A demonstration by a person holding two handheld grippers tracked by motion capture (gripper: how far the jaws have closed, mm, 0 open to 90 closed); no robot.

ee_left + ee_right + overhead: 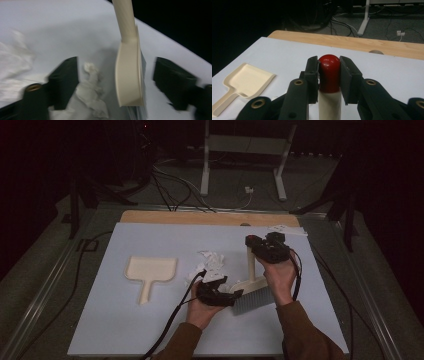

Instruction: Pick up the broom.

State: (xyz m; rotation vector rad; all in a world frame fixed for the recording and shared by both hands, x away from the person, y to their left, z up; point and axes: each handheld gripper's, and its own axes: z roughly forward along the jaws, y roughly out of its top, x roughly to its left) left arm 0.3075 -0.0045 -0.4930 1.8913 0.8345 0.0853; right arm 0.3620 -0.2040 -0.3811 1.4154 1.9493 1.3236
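Note:
A brush stands with its cream handle [251,265] upright and its grey bristles [252,299] on the white board [125,320]. My right gripper [249,241] is shut on the handle's red tip [329,72]. My left gripper [234,295] lies low at the brush head [128,77], which stands between its open jaws without touching either. A crumpled paper scrap [91,95] lies against the left jaw. More white paper scraps [210,262] sit mid-board. A cream dustpan [150,270] lies flat to the left; the right gripper view also catches the dustpan [247,82].
A bare wooden table edge [210,217] runs behind the board, with a torn paper piece [285,229] at its right end. Cables [170,195] and white stand legs [205,170] cross the dark floor beyond. A black cable [170,320] trails from my left gripper.

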